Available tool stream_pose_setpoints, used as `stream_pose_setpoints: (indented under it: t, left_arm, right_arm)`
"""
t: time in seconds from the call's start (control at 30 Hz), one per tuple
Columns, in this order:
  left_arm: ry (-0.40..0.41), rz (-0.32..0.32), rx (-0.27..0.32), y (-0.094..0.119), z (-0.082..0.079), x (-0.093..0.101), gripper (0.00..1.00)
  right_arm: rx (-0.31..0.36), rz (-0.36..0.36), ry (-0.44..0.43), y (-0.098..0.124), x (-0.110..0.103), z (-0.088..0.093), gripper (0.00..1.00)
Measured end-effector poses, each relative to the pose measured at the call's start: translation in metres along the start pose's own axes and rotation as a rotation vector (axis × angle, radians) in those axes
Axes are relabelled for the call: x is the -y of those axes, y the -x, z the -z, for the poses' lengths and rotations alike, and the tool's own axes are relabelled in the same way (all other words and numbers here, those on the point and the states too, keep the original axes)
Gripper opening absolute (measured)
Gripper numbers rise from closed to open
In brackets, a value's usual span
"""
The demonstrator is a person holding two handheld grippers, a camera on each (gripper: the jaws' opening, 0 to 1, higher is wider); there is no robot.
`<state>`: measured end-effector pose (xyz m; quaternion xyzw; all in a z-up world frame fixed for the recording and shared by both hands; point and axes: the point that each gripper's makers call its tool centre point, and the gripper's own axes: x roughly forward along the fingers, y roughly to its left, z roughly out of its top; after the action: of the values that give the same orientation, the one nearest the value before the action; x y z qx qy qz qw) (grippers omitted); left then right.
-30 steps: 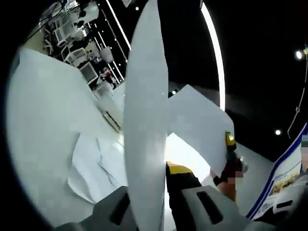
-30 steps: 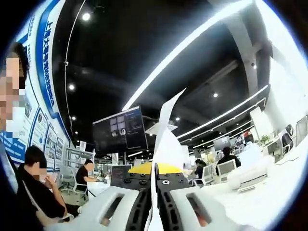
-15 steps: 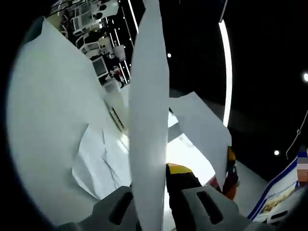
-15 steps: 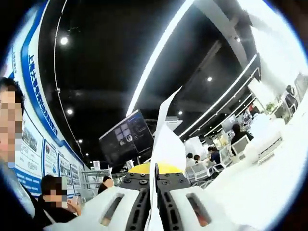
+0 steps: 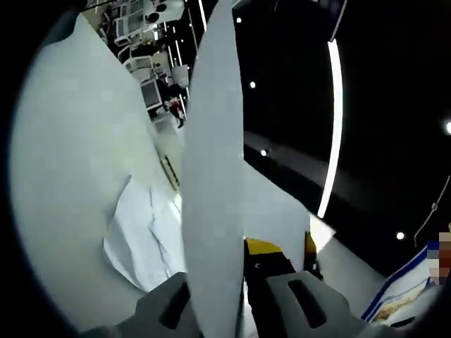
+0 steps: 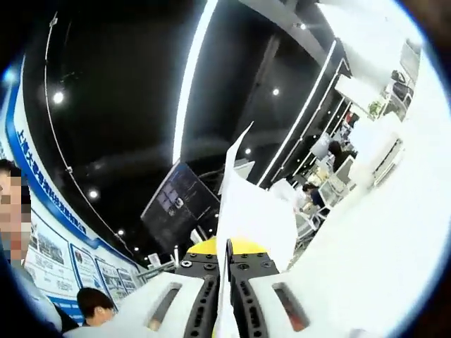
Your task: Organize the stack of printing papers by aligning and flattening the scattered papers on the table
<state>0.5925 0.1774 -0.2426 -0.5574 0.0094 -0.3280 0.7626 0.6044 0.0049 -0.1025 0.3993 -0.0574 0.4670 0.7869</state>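
White printing papers (image 5: 211,176) rise edge-on from between the jaws of my left gripper (image 5: 225,296), which is shut on them. More loose sheets (image 5: 141,239) lie scattered on the white table (image 5: 77,162) at the left. In the right gripper view, the same kind of white papers (image 6: 243,204) stand up from the jaws of my right gripper (image 6: 227,271), shut on their edge. A corner of a sheet pokes up toward the dark ceiling. Both grippers point upward, held above the table.
Long ceiling light strips cross both views. A dark hanging screen (image 6: 176,201) shows left of the paper. Blue-and-white wall posters (image 6: 42,246) and a seated person (image 6: 95,304) are at the left. Desks, chairs and people (image 6: 338,158) fill the far right.
Both views have rolled with the hands. The sheet to the right of the left gripper's jaws has sunk lower in view. Each gripper keeps its hold on the papers.
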Motion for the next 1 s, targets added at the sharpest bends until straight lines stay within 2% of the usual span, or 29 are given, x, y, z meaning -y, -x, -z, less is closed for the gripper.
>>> stream_pose_setpoints:
  t: [0.17,0.37,0.5,0.67,0.83,1.0]
  left_arm:
    - [0.055,-0.014,0.016,0.001,0.000,-0.007,0.06]
    - [0.087,-0.034,0.029,0.003,0.000,-0.014,0.06]
    - [0.100,-0.044,0.036,0.003,0.003,-0.013,0.06]
    - [0.108,-0.052,0.035,0.004,0.007,-0.015,0.06]
    - [0.109,-0.054,0.026,0.003,0.011,-0.014,0.06]
    - [0.111,-0.058,0.021,0.003,0.009,-0.017,0.06]
  right_arm:
    - [-0.006,0.020,-0.061,0.009,0.007,0.021,0.00]
    - [-0.020,0.053,-0.087,0.008,0.013,0.029,0.00]
    - [-0.027,0.012,-0.077,-0.008,-0.002,0.020,0.00]
    - [-0.002,-0.057,-0.076,-0.023,-0.026,0.008,0.00]
    - [0.069,-0.176,-0.169,-0.021,-0.052,-0.006,0.00]
    - [0.090,-0.208,-0.172,-0.018,-0.059,-0.013,0.00]
